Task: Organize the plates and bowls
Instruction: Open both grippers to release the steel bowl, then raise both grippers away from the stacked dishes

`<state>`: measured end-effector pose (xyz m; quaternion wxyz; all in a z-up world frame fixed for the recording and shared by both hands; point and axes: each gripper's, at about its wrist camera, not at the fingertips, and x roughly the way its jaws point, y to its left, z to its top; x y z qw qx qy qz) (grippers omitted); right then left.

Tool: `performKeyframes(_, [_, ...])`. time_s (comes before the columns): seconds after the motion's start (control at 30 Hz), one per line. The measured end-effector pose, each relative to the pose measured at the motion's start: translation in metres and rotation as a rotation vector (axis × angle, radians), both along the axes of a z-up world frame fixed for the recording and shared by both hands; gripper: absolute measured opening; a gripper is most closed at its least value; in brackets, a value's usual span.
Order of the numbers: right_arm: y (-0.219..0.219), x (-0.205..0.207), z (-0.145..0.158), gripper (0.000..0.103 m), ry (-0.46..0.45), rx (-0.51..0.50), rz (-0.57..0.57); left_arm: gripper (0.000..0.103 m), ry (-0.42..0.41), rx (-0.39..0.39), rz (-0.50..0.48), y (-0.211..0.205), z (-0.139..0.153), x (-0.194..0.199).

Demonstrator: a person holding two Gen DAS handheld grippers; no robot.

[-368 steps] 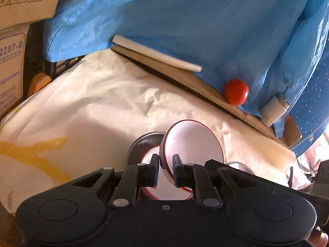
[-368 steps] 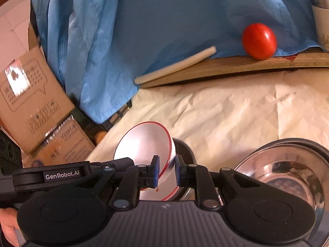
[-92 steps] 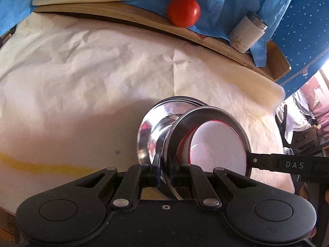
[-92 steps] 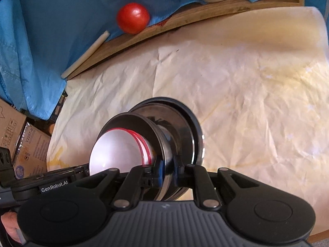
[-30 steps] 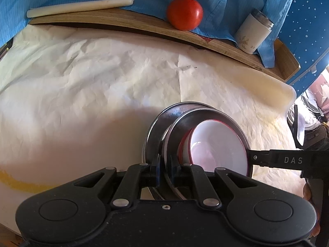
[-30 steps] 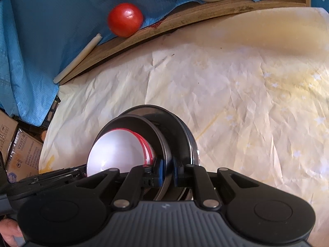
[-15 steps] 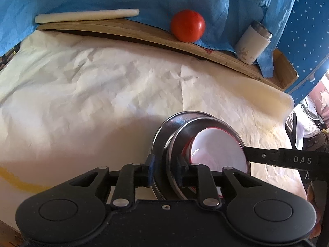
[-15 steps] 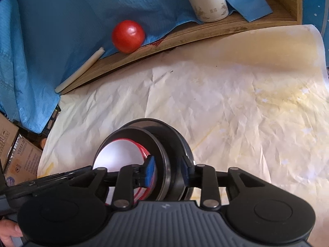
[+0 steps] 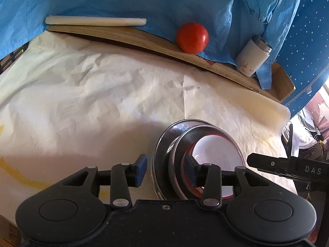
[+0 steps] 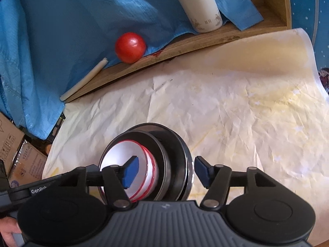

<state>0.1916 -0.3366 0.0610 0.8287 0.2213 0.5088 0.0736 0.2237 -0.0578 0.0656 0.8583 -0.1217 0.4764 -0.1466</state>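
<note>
Both black two-finger grippers, left [image 9: 165, 169] and right [image 10: 166, 171], are just opening off the nested steel bowls [image 10: 174, 160] and red-rimmed white plates [image 10: 123, 154], which are resting on crumpled cream paper [image 10: 226, 113].

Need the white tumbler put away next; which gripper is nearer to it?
Right, probably. The right gripper straddles the rim of the nested bowls on the side toward the white tumbler on the wooden shelf; the left gripper straddles the opposite rim, farther off.

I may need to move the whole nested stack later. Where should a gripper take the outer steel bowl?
Probably the steel bowl's thin exposed rim, from above on the open paper side: white red-rimmed dishes fill its middle.
</note>
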Motion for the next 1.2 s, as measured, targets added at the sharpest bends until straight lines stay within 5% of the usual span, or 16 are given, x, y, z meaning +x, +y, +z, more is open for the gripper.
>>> performKeyframes(0.2, [0.006,-0.008,0.007,0.083,-0.030,-0.002,0.010,0.077,-0.030,-0.024,0.011,0.004,0.006,-0.010])
performKeyframes(0.53, [0.009,-0.025,0.014,0.101,-0.083,0.010,-0.003,0.096,-0.087,-0.049,0.029,0.020,0.007,-0.027])
performKeyframes(0.87, [0.026,-0.056,0.020,0.103,-0.201,-0.049,0.006,0.102,-0.311,0.015,0.031,0.030,0.009,-0.064])
performKeyframes(1.2, [0.050,-0.104,0.021,0.103,-0.439,-0.213,-0.007,0.102,-0.542,0.062,0.075,0.033,-0.003,-0.114])
